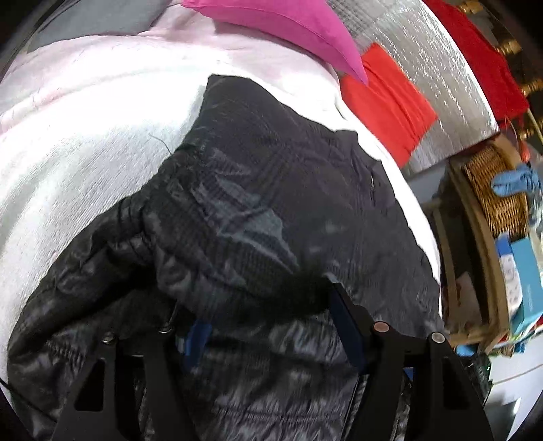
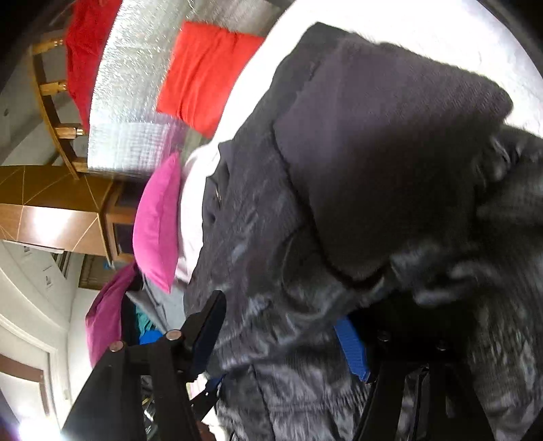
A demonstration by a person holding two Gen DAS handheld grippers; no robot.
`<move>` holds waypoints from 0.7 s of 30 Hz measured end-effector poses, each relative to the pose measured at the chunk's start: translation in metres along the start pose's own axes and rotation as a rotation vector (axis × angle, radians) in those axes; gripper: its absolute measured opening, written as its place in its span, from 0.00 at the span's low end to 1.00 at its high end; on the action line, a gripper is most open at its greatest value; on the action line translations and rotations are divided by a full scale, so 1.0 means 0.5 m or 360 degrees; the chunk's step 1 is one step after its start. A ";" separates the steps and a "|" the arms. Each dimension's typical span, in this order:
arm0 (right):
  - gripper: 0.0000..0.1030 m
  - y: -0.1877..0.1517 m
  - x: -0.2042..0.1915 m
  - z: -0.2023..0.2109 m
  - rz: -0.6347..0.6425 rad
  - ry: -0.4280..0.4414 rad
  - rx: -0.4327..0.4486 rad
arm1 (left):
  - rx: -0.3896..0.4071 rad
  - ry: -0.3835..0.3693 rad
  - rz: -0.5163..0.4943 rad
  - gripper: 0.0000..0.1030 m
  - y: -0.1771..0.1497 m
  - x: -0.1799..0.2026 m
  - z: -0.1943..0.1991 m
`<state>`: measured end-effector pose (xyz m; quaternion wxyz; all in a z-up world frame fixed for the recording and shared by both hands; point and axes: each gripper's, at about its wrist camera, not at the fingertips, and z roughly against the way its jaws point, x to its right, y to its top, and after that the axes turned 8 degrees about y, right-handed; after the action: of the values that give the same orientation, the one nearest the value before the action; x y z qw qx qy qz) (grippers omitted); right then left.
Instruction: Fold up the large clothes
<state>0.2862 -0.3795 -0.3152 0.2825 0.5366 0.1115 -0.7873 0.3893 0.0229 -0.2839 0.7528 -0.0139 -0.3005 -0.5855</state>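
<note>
Left gripper (image 1: 268, 325): fingers spread around a thick roll of the black padded jacket (image 1: 258, 210), blue pads on either side of the bulk; probably clamped on it, though blur and the fur trim (image 1: 302, 288) hide the contact itself. Right gripper (image 2: 281, 339): likewise astride a fold of the same jacket, one blue pad buried in the fabric on the right, the other finger standing just clear at the left edge. Cannot tell whether the pads actually press there.

Jacket lying on the white cover (image 1: 85, 159), dull upper part stretched away from both cameras, shiny quilted part bunched up near the fingers. Looks like a fold in mid-course: near portion lifted and doubled toward the body of the garment, nothing yet flattened into a neat stack. Sleeves and hood still loose and lumpy in the right wrist view. Judged roughly early to halfway: one fold under way, squaring and final folds still to do.

Pink cushion (image 1: 281, 30) and red cushion (image 1: 387, 105) beyond the jacket at the far side, well apart from the grippers; wicker basket (image 1: 492, 190) off the bed's edge.

Both grippers angled downward onto the garment, side by side at its near edge, the right wrist view tilted hard to one side.
</note>
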 end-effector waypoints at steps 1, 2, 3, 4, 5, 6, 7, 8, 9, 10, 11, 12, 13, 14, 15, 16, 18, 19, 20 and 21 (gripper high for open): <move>0.44 0.002 -0.003 -0.005 0.0012 -0.0008 0.0015 | 0.0017 0.0012 0.0011 0.43 0.003 -0.002 0.002; 0.28 0.005 -0.005 -0.006 0.0024 -0.0010 0.0019 | 0.0040 0.0014 0.0023 0.34 0.008 -0.005 0.004; 0.26 0.005 -0.010 -0.009 0.0041 -0.0003 0.0024 | 0.0046 0.0005 0.0030 0.27 0.011 -0.006 0.005; 0.25 0.007 -0.016 0.000 0.0064 0.0000 0.0040 | 0.0052 -0.0013 0.0039 0.25 0.014 -0.006 0.010; 0.23 0.008 -0.028 0.008 0.0104 0.0003 0.0058 | 0.0061 -0.0035 0.0048 0.22 0.019 -0.008 0.013; 0.23 0.006 -0.050 0.014 0.0189 0.0008 0.0083 | 0.0075 -0.0058 0.0052 0.20 0.023 -0.008 0.018; 0.23 0.004 -0.064 0.020 0.0241 0.0014 0.0099 | 0.0092 -0.0067 0.0049 0.20 0.026 -0.006 0.023; 0.23 0.002 -0.078 0.022 0.0301 0.0011 0.0109 | 0.0103 -0.0061 0.0043 0.20 0.026 -0.004 0.024; 0.23 0.001 -0.081 0.020 0.0317 -0.0005 0.0101 | 0.0099 -0.0035 0.0031 0.20 0.026 -0.002 0.022; 0.23 0.001 -0.076 0.015 0.0299 -0.0026 0.0083 | 0.0079 -0.0008 0.0026 0.20 0.025 -0.001 0.013; 0.23 0.003 -0.068 0.006 0.0269 -0.0058 0.0061 | 0.0058 0.0013 0.0024 0.21 0.023 -0.002 0.006; 0.23 0.004 -0.057 -0.005 0.0233 -0.0103 0.0035 | 0.0037 0.0038 0.0020 0.25 0.024 0.000 -0.004; 0.23 0.006 -0.044 -0.016 0.0200 -0.0139 0.0001 | 0.0007 0.0074 0.0006 0.26 0.023 0.001 -0.014; 0.23 0.007 -0.037 -0.022 0.0179 -0.0152 -0.0033 | -0.0003 0.0079 0.0004 0.27 0.022 -0.001 -0.014; 0.24 0.010 -0.032 -0.022 0.0160 -0.0151 -0.0060 | -0.0005 0.0075 0.0009 0.29 0.022 -0.001 -0.009; 0.24 0.012 -0.030 -0.018 0.0140 -0.0132 -0.0070 | -0.0005 0.0077 0.0012 0.31 0.023 0.000 -0.004; 0.29 0.019 -0.033 -0.005 0.0117 -0.0108 -0.0119 | -0.0006 0.0095 -0.0011 0.46 0.020 0.000 0.013; 0.34 0.023 -0.033 0.005 0.0118 -0.0118 -0.0134 | -0.0020 0.0117 -0.0031 0.49 0.016 -0.002 0.021; 0.37 0.026 -0.033 0.016 0.0122 -0.0131 -0.0145 | -0.0032 0.0118 -0.0050 0.49 0.011 -0.004 0.032; 0.38 0.031 -0.033 0.032 0.0130 -0.0167 -0.0176 | -0.0042 0.0103 -0.0066 0.49 0.005 -0.006 0.042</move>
<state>0.2868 -0.3946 -0.2920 0.3490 0.4823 0.1179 -0.7948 0.3817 0.0343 -0.2672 0.7496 0.0012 -0.2684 -0.6050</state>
